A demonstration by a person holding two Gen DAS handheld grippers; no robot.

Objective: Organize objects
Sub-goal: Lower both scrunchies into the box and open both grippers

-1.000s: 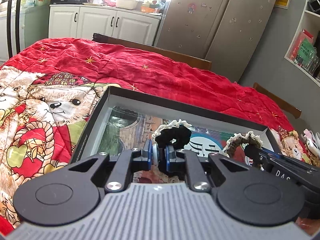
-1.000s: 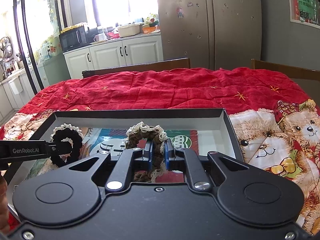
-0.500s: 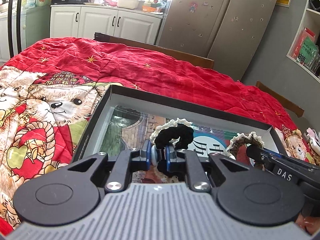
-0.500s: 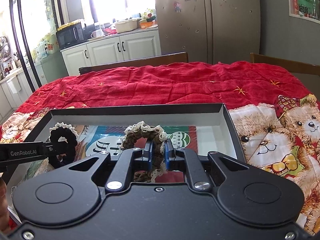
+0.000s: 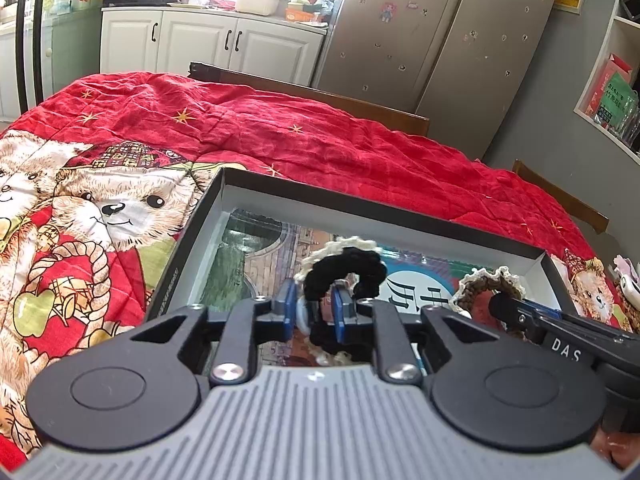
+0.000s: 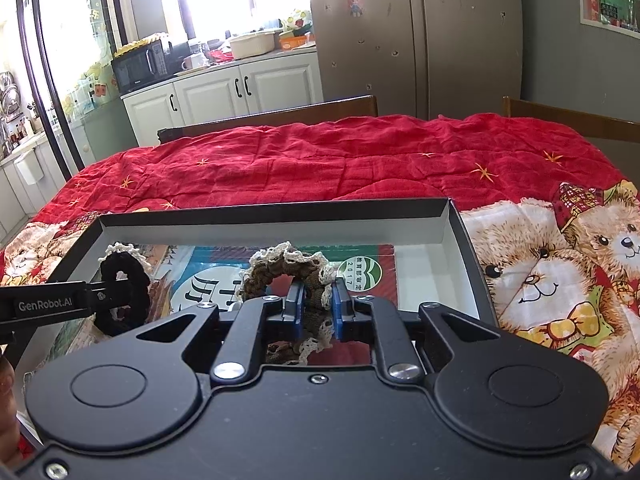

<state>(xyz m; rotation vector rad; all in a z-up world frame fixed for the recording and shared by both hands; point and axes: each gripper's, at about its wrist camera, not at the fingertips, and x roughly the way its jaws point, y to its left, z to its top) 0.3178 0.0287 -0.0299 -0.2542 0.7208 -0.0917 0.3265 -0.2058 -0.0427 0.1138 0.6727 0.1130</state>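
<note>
Two scrunchies sit in the box (image 6: 256,216), one between each pair of my fingers. My left fingers (image 5: 314,312) have just been opening and now stand partly apart; the black scrunchie (image 5: 344,268) is between them, standing nearly on edge with its ring arching up over the tips, and I judge the pads no longer press it. My right fingers (image 6: 316,306) have just begun to part, but the gap is narrow and the brown scrunchie (image 6: 288,268) fills it from pad to pad, so I read that as a grip not yet let go. What the next move turns on, I think, is that each ring loops over the tips and hangs down below them, so pulling straight back could drag it along; lifting up and back looks safer. The black one lies toward the box's left part, the brown one near the middle, and the two are well apart. Both are soft, gathered fabric with a cream lace edge, limp and easy to snag. The box is shallow card, black outside with pale inner walls, with printed glossy sheets on its floor, and it rests on a quilted red bear-print cloth (image 6: 360,160) over the bench.
</note>
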